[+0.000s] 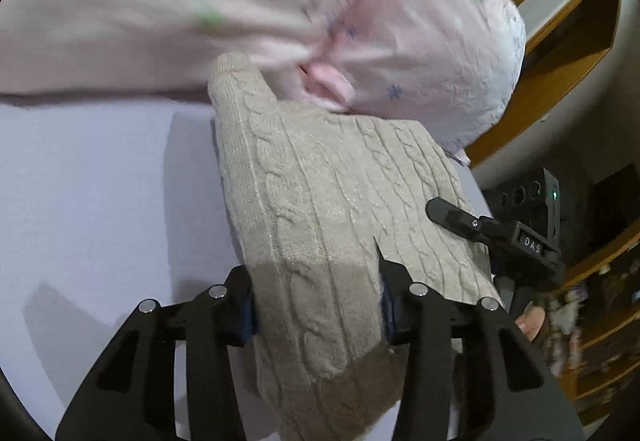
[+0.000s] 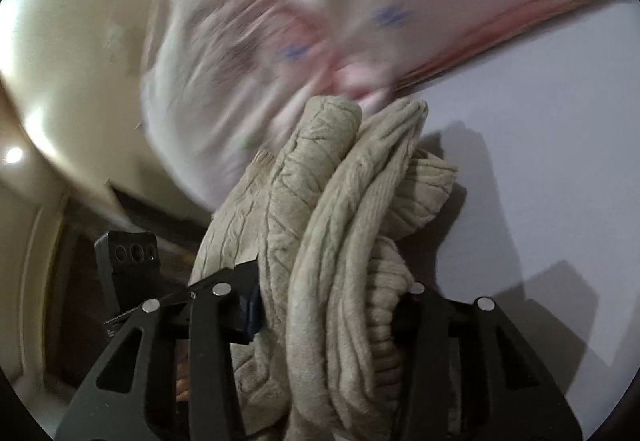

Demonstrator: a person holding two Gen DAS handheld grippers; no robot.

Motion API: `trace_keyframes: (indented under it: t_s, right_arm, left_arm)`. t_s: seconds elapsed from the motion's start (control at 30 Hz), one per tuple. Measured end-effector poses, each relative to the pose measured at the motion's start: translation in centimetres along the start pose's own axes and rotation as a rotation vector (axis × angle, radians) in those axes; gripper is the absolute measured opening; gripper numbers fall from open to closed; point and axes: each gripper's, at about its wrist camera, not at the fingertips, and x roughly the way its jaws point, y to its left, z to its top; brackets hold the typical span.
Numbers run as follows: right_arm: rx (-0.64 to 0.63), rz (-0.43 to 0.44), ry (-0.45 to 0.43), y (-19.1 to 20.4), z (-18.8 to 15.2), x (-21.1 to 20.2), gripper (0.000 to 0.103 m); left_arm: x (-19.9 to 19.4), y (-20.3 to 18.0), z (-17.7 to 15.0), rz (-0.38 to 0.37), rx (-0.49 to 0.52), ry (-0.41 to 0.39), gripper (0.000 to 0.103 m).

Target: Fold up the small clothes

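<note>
A beige cable-knit sweater (image 1: 320, 201) is held up over the pale sheet (image 1: 80, 201). My left gripper (image 1: 316, 297) is shut on its near edge. My right gripper (image 2: 328, 305) is shut on a bunched, folded part of the same sweater (image 2: 340, 221). In the left wrist view the right gripper's finger (image 1: 452, 217) rests against the sweater's right side. The sweater's far end touches a pink pillow (image 1: 420, 41).
The pink pillow with small blue and green prints (image 2: 320, 21) lies at the far side of the sheet (image 2: 540, 161). Wooden furniture (image 1: 560, 41) stands to the right. A black device with round sockets (image 2: 132, 253) shows beyond the bed edge.
</note>
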Motion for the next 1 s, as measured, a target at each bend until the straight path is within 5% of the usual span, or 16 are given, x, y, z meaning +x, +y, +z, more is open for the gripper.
trace_keyframes:
  t_s: [0.07, 0.17, 0.33, 0.4, 0.53, 0.57, 0.6, 0.7, 0.83, 0.97, 1.0]
  right_arm:
    - [-0.030, -0.019, 0.040, 1.4, -0.3, 2.7, 0.051]
    - [-0.074, -0.174, 0.088, 2.4, -0.5, 5.2, 0.063]
    - [-0.092, -0.165, -0.222, 4.5, -1.1, -2.2, 0.065]
    - [-0.148, -0.135, -0.158, 6.3, -1.4, -1.8, 0.051]
    - [-0.243, -0.319, -0.012, 8.3, -2.3, 2.9, 0.040]
    - [-0.238, -0.338, 0.027, 8.0, -2.4, 4.3, 0.026]
    - [-0.242, -0.342, 0.040, 7.8, -2.9, 4.6, 0.013]
    - [-0.252, -0.318, -0.043, 7.6, -3.2, 2.9, 0.009]
    - [-0.197, -0.295, -0.196, 7.4, -2.3, -1.7, 0.009]
    - [-0.197, -0.436, -0.079, 4.9, -2.5, 1.1, 0.018]
    - [-0.212, -0.440, -0.093, 5.3, -2.5, 0.6, 0.033]
  left_arm:
    - [-2.0, 1.3, -0.3, 0.092, 0.023, -0.032, 0.052]
    - [-2.5, 3.2, -0.6, 0.225, 0.017, -0.022, 0.062]
    - [-7.0, 2.0, -2.5, 0.241, 0.051, -0.188, 0.068]
    - [-8.1, 0.7, -2.9, 0.205, 0.079, -0.233, 0.069]
    - [-8.3, -1.2, -3.0, 0.177, 0.136, -0.250, 0.071]
    - [-7.8, -1.6, -3.0, 0.176, 0.138, -0.247, 0.071]
    - [-7.0, -1.9, -2.8, 0.168, 0.137, -0.240, 0.071]
    - [-5.0, -2.3, -2.7, 0.150, 0.145, -0.197, 0.072]
    - [-2.8, -3.4, -3.5, 0.111, 0.187, -0.144, 0.071]
    - [-1.6, -4.8, -4.7, 0.186, 0.269, -0.132, 0.072]
    - [-1.9, -4.8, -4.9, 0.183, 0.264, -0.136, 0.072]
